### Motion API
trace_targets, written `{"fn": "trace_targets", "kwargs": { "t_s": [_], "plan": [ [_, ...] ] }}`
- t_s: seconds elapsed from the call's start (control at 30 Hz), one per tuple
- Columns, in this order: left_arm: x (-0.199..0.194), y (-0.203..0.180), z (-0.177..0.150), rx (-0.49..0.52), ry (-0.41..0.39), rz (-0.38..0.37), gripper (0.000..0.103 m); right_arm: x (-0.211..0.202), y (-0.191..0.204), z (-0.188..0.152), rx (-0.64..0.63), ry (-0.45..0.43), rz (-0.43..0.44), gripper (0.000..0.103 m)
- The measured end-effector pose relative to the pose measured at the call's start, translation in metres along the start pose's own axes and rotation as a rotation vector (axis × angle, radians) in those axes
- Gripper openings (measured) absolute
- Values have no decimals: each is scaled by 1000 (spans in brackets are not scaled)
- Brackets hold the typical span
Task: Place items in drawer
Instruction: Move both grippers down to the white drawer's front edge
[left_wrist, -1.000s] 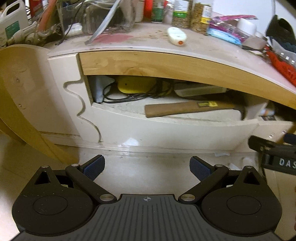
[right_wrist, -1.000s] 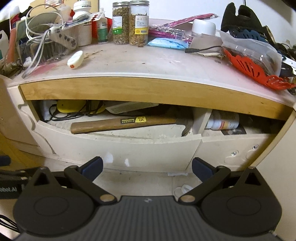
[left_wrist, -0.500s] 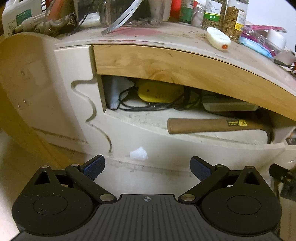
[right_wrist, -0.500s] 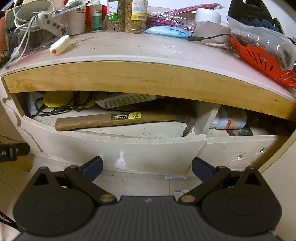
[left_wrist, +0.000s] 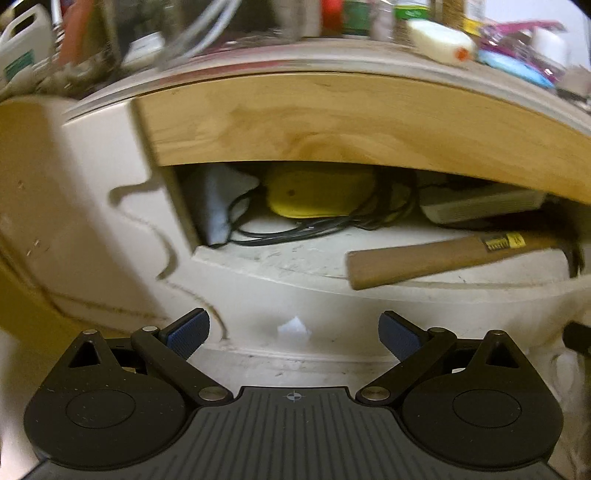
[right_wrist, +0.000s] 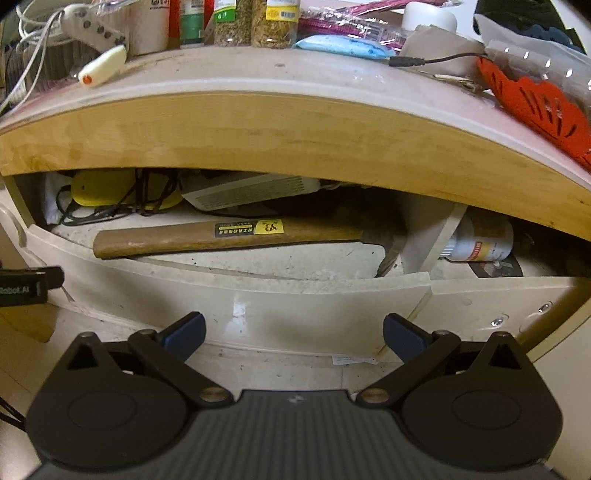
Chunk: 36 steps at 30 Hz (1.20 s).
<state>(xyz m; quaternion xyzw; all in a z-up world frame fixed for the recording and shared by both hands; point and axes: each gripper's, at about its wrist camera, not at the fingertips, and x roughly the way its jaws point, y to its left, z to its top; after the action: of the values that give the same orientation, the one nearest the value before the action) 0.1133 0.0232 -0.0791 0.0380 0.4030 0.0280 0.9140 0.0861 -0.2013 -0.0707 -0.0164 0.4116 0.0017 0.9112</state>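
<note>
Wooden hammer (right_wrist: 229, 236) along open drawer (right_wrist: 295, 295) front lip, left tool (left_wrist: 293, 330) wide, right tool (right_wrist: 294, 332) wide

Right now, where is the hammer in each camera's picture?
Left wrist view: the hammer lies at the right, in the open drawer.
Right wrist view: the hammer lies across the middle of the drawer.
Shared landmark: the yellow object behind its handle end.

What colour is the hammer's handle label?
Black and yellow label on the brown hammer; right wrist view shows it best.
</note>
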Motion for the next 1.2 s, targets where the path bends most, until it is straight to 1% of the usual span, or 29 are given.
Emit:
{"fn": "trace_targets", "kwargs": {
  "t_s": [0.23,0.4,0.53,0.63,0.7,0.8,0.9,1.03,1.2],
  "plan": [
    [11,-10,3,48,-9,-34,101,18,-1,1,-23,9,-7,102],
    [24,-8,5,41,14,-58,101,28,-2,1,-38,8,-13,102],
    [31,-6,5,41,25,-62,101,36,-4,3,-54,4,-15,102],
    [32,-7,5,60,30,-59,101,41,-3,4,-90,-2,-18,102],
    [32,-10,5,99,33,-54,101,44,0,5,-135,-5,-20,103],
    [30,-20,4,226,14,-52,101,48,5,4,-240,-12,-19,102],
    [33,-32,-2,408,-3,-31,99,52,10,1,-368,-24,-20,102],
    [38,-41,-15,658,-32,-1,98,58,10,-4,-506,-27,-29,102],
    [44,-43,-25,877,-45,18,98,66,10,-11,-653,-21,-35,102]
  ]
}}
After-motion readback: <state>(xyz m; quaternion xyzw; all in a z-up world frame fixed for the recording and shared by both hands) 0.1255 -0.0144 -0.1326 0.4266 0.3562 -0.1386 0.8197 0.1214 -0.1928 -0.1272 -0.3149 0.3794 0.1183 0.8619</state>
